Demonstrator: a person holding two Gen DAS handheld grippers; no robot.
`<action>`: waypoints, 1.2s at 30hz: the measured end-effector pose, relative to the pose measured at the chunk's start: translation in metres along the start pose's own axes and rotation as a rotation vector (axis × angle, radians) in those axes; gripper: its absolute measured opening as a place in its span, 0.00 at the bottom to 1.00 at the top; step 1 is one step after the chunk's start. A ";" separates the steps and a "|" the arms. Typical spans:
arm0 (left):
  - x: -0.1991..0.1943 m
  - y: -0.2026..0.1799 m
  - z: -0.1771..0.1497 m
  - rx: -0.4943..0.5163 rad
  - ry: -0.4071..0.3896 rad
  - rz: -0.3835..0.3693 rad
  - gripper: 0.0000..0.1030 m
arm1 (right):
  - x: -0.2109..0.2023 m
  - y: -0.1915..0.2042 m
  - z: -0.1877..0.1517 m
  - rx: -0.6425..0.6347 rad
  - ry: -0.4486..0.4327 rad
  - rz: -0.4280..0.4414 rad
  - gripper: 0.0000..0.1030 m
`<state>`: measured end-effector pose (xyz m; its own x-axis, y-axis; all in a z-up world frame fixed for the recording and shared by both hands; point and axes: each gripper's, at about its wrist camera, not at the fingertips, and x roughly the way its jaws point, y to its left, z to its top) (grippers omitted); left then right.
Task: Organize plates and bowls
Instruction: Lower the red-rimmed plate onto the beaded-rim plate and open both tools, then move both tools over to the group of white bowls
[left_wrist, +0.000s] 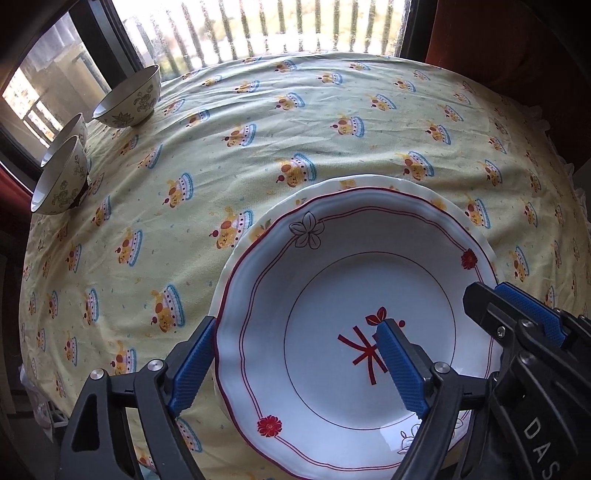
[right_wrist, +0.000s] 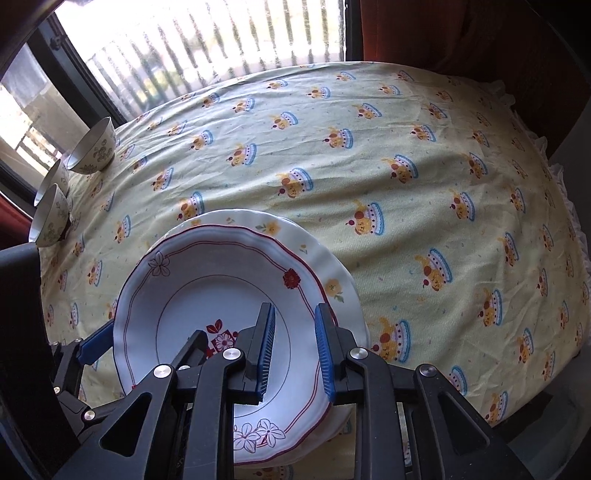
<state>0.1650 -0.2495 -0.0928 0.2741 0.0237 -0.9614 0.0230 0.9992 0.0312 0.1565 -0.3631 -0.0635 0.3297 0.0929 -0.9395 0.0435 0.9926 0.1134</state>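
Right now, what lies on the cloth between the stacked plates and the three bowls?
Nothing: only bare printed tablecloth separates the red-rimmed plate from the bowls, in both wrist views.

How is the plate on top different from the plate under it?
The top plate has a dark red rim line, red flowers and a red picture in its middle; the bottom plate has yellow flowers on a cream rim. The top plate shows its whole face, while the bottom plate peeks out only along one edge. The top plate sits between the fingers of the left claw and the right claw; the bottom plate rests on the tablecloth. Both have wavy edges.
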 end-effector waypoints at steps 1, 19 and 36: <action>0.001 -0.001 0.001 0.003 0.006 0.007 0.86 | 0.003 0.002 0.001 -0.007 0.014 0.011 0.25; -0.017 0.032 0.018 -0.081 -0.001 -0.020 0.88 | 0.014 0.035 0.030 -0.134 0.061 0.082 0.71; -0.043 0.159 0.021 0.062 -0.124 -0.100 0.88 | -0.015 0.161 0.020 -0.072 -0.066 -0.020 0.71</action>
<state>0.1768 -0.0923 -0.0411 0.3839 -0.0833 -0.9196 0.1143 0.9925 -0.0422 0.1772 -0.2059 -0.0244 0.3914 0.0699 -0.9176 -0.0169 0.9975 0.0688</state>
